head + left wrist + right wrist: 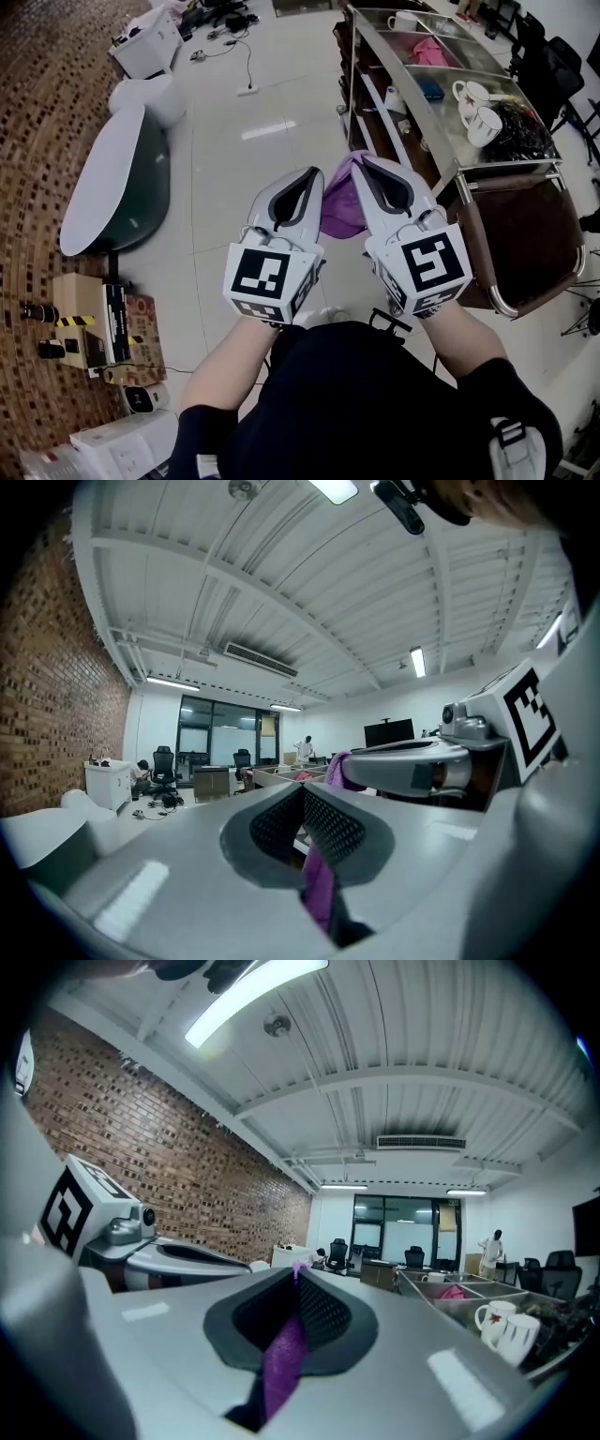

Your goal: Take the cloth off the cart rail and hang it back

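Note:
A purple cloth [339, 199] hangs in the air between my two grippers, just left of the cart's long side rail [405, 97]; it is off the rail. In the head view my left gripper [315, 175] and right gripper [360, 165] point up and away, tips close together, each shut on an edge of the cloth. The left gripper view shows its jaws [302, 791] closed with the purple cloth [319, 892] trailing down through them. A strip of the cloth [281, 1365] is likewise pinched in the right gripper [295, 1271].
The metal cart [511, 220] stands at the right, its top tray holding white cups [478, 117], a pink cloth [431, 52] and a tangle of black cables [520, 131]. A white oval table [112, 178] and boxes [98, 328] stand at the left. Tiled floor lies between.

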The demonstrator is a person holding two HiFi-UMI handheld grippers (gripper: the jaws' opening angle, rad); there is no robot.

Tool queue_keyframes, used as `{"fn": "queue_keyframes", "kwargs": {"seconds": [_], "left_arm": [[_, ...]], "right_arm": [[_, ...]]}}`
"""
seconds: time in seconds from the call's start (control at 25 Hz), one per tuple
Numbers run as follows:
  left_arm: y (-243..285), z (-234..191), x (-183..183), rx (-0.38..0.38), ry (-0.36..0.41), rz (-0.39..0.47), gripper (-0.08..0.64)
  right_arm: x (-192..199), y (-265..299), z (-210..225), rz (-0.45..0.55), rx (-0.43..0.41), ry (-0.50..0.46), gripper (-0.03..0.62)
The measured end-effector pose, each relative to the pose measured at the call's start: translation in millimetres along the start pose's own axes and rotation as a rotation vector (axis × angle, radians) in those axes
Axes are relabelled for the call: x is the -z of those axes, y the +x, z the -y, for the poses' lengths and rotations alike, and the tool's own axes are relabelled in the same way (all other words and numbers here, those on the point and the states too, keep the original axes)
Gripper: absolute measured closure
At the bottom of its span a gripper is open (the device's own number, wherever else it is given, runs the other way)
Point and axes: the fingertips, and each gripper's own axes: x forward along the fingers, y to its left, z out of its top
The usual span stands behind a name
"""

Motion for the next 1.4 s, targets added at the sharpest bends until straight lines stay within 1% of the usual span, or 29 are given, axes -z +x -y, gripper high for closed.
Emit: {"fn": "queue_keyframes", "kwargs": {"seconds": [0.12,0.32,0.48,0.68,0.96,1.2,1.4], "left_arm": [[9.8,-14.9,3.2,0.002,-0.015,-0.004,0.571],[26.4,-47.9,12.7,0.028,-0.026,-0.003,0.571],[35.1,-87.6,16.1,0.058,-0.034,0.006,0.571],[44.4,-142.5,12.9,0.102,-0.019,0.021,0.571],[47.0,-220.6,7.9,0.163,-0.026,0.024,0.571],[51.8,-270.4,13.0,0.179,-0.028,0.032,0.571],[72.9,-305.5,24.2,0.181,-0.046,0.027,0.571]], "right_arm": [[6.2,17.9,4.8,-0.01,0.004,0.001,0.581],[15.9,53.8,8.2,-0.02,0.027,-0.002,0.581],[19.7,90.7,4.7,-0.03,0.06,-0.01,0.581],[16.9,141.8,-0.7,-0.032,0.11,-0.013,0.581],[8.7,216.2,-20.0,-0.043,0.174,-0.021,0.581],[14.8,263.8,-27.9,-0.054,0.198,-0.019,0.581],[22.6,303.4,-19.4,-0.061,0.201,-0.021,0.581]]}}
